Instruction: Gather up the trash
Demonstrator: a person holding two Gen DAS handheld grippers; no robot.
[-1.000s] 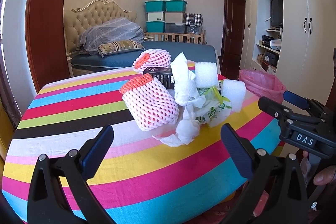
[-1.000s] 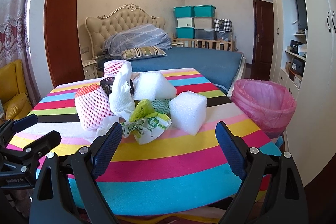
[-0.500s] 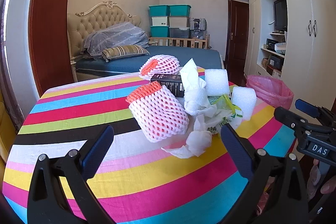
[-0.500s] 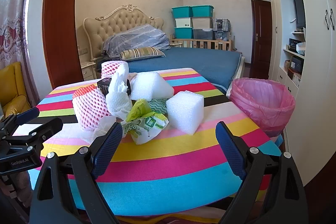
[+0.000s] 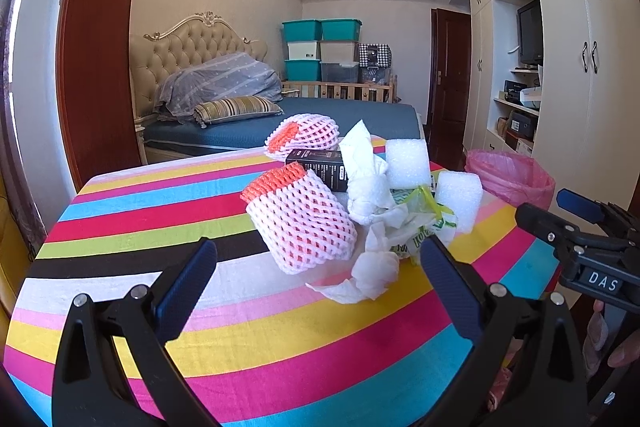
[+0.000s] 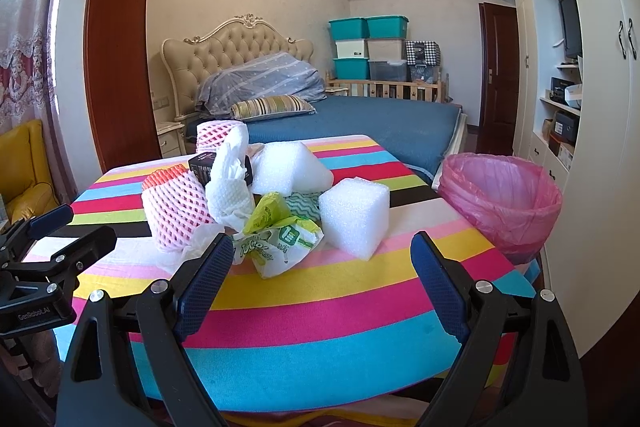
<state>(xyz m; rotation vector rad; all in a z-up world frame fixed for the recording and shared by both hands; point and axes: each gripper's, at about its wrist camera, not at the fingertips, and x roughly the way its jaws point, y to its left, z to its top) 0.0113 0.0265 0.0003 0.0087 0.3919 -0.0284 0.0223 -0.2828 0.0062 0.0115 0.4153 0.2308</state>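
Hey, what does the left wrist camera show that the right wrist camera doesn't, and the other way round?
Only the left wrist view shows the crumpled tissue lying in front of the pile, and the right gripper at its edge. Only the right wrist view shows the yellow armchair, the lace curtain and the left gripper. Both show the striped table, the pink foam nets, white foam blocks, green wrapper, pink bin and bed.

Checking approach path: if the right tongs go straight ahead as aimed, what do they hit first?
Probably the green wrapper at the near edge of the pile, roughly between the open right tongs; the foam cube sits just right of it. Depth is uncertain.
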